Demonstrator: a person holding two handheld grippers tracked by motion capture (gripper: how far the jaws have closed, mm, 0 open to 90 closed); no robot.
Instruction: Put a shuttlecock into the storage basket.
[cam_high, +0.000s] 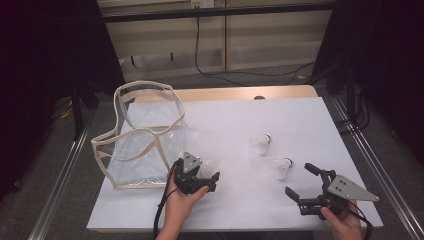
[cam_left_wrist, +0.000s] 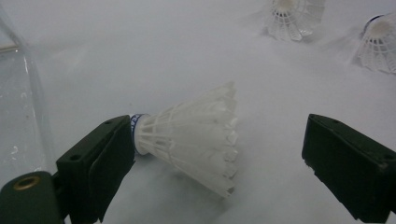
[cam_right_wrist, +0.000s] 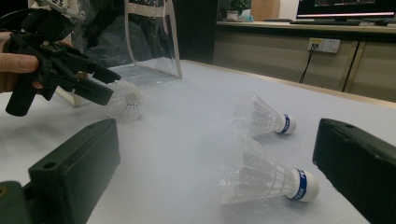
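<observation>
I hold my left gripper (cam_high: 209, 176) spread around a shuttlecock (cam_left_wrist: 196, 137) lying on its side on the white table (cam_high: 240, 200), just right of the clear bag (cam_high: 145, 135); one jaw touches its cork, the other stands off. I judge this the grasp step: next, close, then lift toward the bag. My right gripper (cam_high: 300, 182) waits spread near the two other shuttlecocks (cam_right_wrist: 268, 179).

Matt white plastic shuttlecocks (cam_left_wrist: 196, 142), glossy clear plastic bag (cam_high: 145, 145), matt white table (cam_high: 240, 200)
</observation>
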